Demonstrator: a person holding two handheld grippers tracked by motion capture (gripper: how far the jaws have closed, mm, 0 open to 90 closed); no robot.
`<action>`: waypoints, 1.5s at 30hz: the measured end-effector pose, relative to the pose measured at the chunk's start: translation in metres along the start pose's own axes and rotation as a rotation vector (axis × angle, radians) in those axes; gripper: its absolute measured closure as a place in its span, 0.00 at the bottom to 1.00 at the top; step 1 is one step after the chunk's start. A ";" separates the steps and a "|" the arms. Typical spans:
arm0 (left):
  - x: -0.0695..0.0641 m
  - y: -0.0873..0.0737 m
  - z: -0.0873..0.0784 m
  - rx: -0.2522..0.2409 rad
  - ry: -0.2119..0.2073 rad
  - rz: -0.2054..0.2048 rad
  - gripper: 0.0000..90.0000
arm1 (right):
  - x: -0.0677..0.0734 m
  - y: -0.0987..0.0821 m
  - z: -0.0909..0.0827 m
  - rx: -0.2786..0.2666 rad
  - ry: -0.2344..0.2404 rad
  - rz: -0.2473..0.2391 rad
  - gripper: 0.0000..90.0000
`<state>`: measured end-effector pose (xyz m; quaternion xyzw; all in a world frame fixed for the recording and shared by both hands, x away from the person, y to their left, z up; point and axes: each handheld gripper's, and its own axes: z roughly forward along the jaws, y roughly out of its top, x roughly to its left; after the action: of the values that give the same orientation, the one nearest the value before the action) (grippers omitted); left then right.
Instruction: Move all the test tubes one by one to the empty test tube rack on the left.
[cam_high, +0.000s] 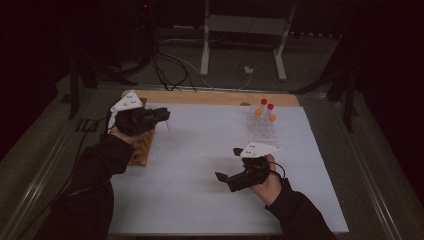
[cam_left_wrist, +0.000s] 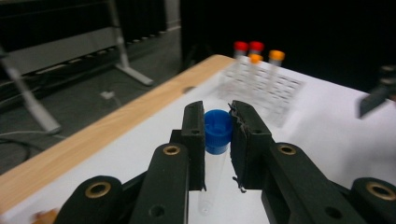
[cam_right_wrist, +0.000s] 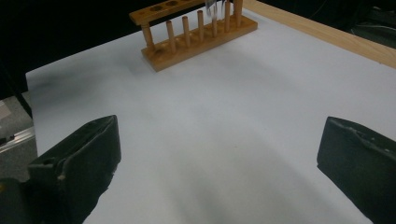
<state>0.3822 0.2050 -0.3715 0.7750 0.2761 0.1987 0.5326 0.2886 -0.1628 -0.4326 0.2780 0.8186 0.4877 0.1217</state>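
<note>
Fingers (cam_left_wrist: 194, 140) of the left gripper (cam_left_wrist: 218, 135) are clamped on the round blue cap of a clear plastic test tube (cam_left_wrist: 215, 140), one black pad on each side of the cap, with the tube's transparent body hanging down between them toward the white sheet-covered surface (cam_left_wrist: 327, 135). In the high view the left gripper (cam_high: 162, 116) is held above the left part of that surface (cam_high: 200, 165), just over the light-brown wooden test-tube rack (cam_high: 142, 145) lying near the left edge, and the thin tube is hard to make out there. Ahead of the held tube, in the left gripper view, stands a clear plastic rack (cam_left_wrist: 268, 91) with four capped tubes, two with red caps (cam_left_wrist: 248, 46) and two with orange caps (cam_left_wrist: 276, 55); the high view places that clear rack (cam_high: 262, 127) toward the far right of the sheet. The right gripper (cam_high: 228, 165) rests low over the sheet, nearer the person, well apart from both racks. Its fingers (cam_right_wrist: 79, 158) stand wide apart with bare white sheet between them, holding nothing. Beyond them, the right gripper view shows the wooden rack (cam_right_wrist: 196, 35) with its row of upright pegs, standing near the pale wooden border of the surface.
</note>
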 end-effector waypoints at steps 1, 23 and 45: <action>0.005 0.000 -0.002 -0.001 0.018 -0.005 0.86 | 0.000 0.000 0.000 0.000 -0.004 -0.001 0.00; 0.087 -0.010 -0.018 0.021 0.312 -0.119 0.86 | -0.003 -0.004 0.000 0.008 0.017 -0.013 0.00; 0.103 -0.056 0.010 0.096 0.386 -0.180 0.86 | -0.004 -0.006 0.000 0.013 0.027 -0.015 0.00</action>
<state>0.4555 0.2794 -0.4258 0.7192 0.4503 0.2819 0.4478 0.2894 -0.1678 -0.4382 0.2663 0.8253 0.4850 0.1124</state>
